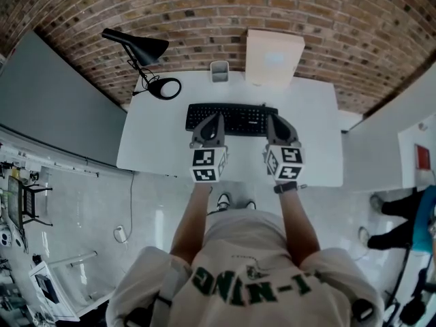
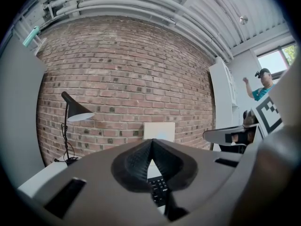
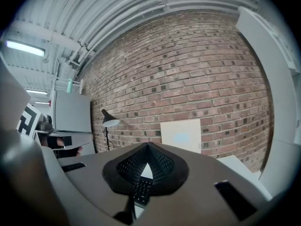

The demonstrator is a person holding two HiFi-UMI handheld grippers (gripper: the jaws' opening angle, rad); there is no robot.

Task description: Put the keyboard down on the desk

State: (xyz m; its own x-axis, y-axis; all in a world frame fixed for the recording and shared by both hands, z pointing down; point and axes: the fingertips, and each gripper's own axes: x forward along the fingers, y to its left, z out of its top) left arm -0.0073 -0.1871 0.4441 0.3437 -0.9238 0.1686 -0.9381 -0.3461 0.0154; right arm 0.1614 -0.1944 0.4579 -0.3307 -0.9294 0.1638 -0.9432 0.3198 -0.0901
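- Evidently, the white counter (image 1: 313,162) is used as support: the black keyboard (image 1: 238,118) is laid flat on it.
- The left gripper (image 1: 218,117) and right gripper (image 1: 273,118) are held clenched and empty, tips over its near edge, since its weight is judged borne below.

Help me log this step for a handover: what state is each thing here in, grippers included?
keyboard: lying flat on the desk, key side up.
left gripper: jaws shut, nothing gripped, tips by the keyboard's near edge.
right gripper: jaws shut, nothing gripped, same edge.
lamp: upright, head tilted down; lit or not unclear.
grey cup: upright, at the desk's far edge.
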